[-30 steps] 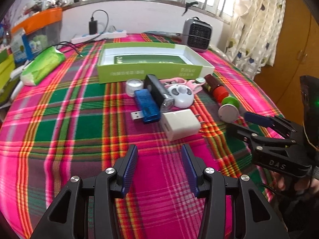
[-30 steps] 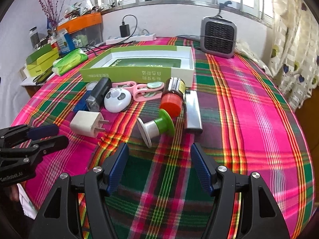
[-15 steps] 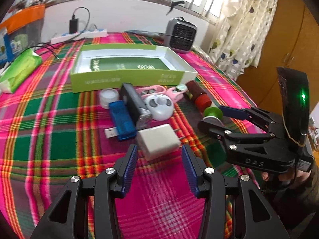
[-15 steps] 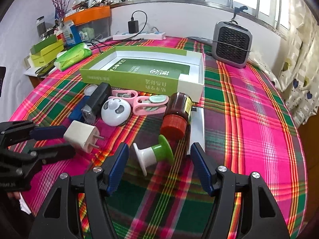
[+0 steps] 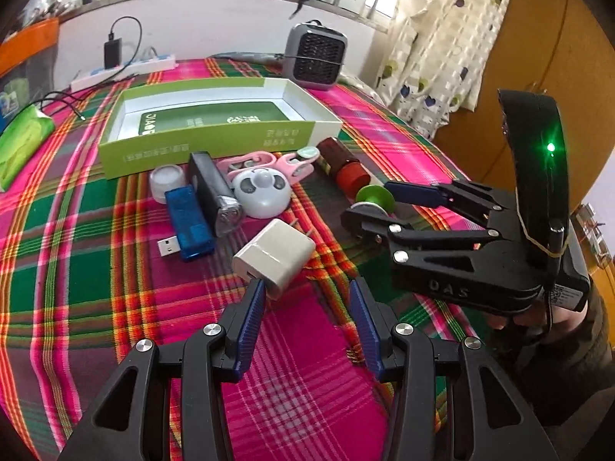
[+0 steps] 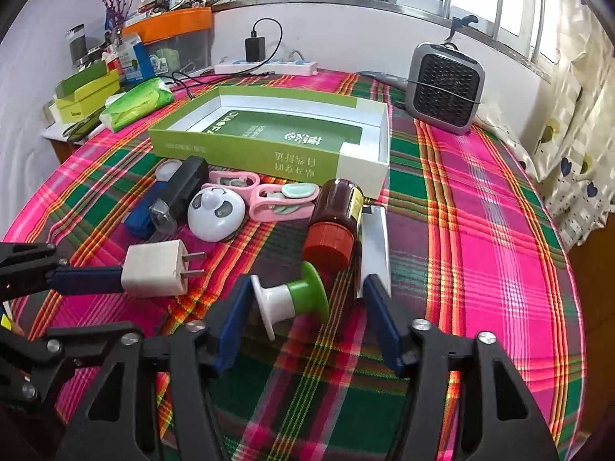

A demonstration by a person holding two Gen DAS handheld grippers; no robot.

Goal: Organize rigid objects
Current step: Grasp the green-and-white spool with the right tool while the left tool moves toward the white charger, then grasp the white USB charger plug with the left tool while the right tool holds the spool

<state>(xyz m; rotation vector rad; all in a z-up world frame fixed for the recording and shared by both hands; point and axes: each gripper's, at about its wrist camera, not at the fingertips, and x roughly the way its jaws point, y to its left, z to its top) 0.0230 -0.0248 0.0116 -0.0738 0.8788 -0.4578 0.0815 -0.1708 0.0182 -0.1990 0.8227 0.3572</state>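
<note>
On the plaid tablecloth lies a white plug adapter (image 5: 273, 258), just ahead of my open left gripper (image 5: 305, 292), whose left fingertip touches its near corner. A green-and-white spool-shaped piece (image 6: 289, 303) lies on its side between the open fingers of my right gripper (image 6: 305, 288). Behind it lie a brown bottle with a red cap (image 6: 335, 223) and a silver flat bar (image 6: 376, 242). A white panda gadget (image 6: 216, 213), pink clips (image 6: 276, 199), a black flashlight (image 5: 212, 191), a blue USB stick (image 5: 187, 223) and a white round cap (image 5: 166, 180) lie before the open green-and-white box (image 6: 246, 151).
A grey fan heater (image 6: 446, 88) stands at the back right. A power strip with charger (image 6: 265, 66), a green tissue pack (image 6: 139, 103) and boxes (image 6: 86, 94) crowd the back left. The table's right edge meets a curtain (image 5: 442, 38) and a wooden cabinet.
Both grippers have moved forward toward the objects. The adapter now sits at my left fingertip and the spool lies between my right fingers. No object has shifted.
</note>
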